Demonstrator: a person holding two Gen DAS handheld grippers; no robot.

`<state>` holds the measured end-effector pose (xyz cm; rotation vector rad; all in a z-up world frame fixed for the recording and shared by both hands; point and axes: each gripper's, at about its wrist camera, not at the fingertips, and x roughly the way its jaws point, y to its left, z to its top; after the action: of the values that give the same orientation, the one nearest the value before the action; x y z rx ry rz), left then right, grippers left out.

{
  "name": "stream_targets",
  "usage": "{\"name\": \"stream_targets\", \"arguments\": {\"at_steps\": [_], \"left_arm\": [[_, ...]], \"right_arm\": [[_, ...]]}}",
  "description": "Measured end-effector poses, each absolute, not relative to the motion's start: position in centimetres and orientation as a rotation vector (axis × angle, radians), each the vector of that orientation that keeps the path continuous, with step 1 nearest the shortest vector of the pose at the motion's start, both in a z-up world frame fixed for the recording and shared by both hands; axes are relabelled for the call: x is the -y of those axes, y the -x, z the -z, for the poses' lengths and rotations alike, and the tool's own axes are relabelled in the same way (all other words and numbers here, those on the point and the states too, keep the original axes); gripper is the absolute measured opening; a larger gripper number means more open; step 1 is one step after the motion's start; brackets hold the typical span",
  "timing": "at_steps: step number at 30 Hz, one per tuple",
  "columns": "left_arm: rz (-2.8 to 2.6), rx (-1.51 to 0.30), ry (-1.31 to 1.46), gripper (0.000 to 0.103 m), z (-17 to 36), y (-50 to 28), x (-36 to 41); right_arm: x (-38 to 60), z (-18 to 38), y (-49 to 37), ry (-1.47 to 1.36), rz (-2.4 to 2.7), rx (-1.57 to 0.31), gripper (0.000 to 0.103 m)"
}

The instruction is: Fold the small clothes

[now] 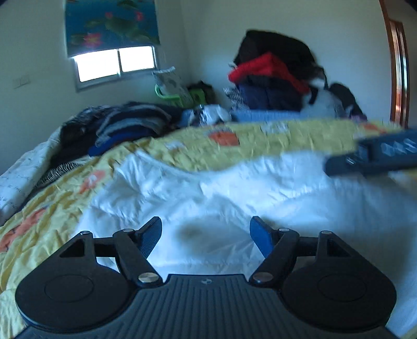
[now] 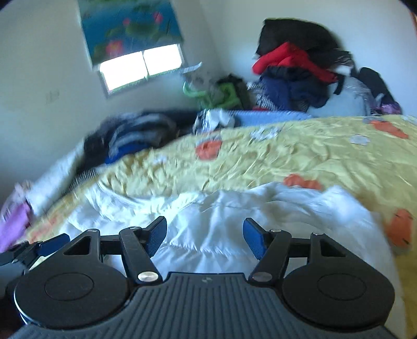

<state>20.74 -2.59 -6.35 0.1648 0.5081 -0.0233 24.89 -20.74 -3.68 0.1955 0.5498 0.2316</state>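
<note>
My left gripper (image 1: 206, 234) has its fingers (image 1: 152, 238) spread wide with nothing between them; only the white garment (image 1: 208, 190) shows through the gap. My right gripper (image 2: 204, 236) is the same: fingers (image 2: 156, 237) wide apart, gripping nothing, above the same white garment (image 2: 234, 216).

The garment lies rumpled on the yellow bedspread (image 1: 182, 151) with orange patches, filling the middle of both views, from about 9 o'clock to 3 o'clock ahead of my fingers. In the left wrist view my right gripper (image 1: 378, 156) comes in at 3 o'clock, blurred, over the garment's far edge. In the right wrist view my left gripper (image 2: 34, 250) shows at 9 o'clock, just beside my own left finger.

Past the garment, at 11 o'clock, a heap of dark striped clothes (image 1: 125, 125) sits on the bed. At 1 o'clock a tall pile of clothes (image 1: 273, 75), black on top and red and navy beneath, stands against the wall. A green basket (image 1: 169, 96) sits in the corner at 12 o'clock. At 11 o'clock, up on the wall, a window (image 1: 114, 65) shines below a flowered blind (image 1: 109, 23).
</note>
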Motion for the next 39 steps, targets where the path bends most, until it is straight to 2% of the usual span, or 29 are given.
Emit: {"name": "stream_targets", "arguments": {"at_steps": [6,12,39], "left_arm": [[0.025,-0.605,-0.094,0.084,8.5,-22.8,0.9],[0.024,-0.664,-0.054,0.086,9.8,-24.3,0.4],[0.024,-0.62,-0.057,0.089,11.2,-24.4,0.1]], "right_arm": [[20.8,8.2,-27.6,-0.15,-0.219,-0.654,0.082],[20.5,10.3,-28.7,-0.16,-0.203,-0.684,0.086],[19.8,11.5,-28.6,-0.122,-0.184,-0.642,0.093]]}}
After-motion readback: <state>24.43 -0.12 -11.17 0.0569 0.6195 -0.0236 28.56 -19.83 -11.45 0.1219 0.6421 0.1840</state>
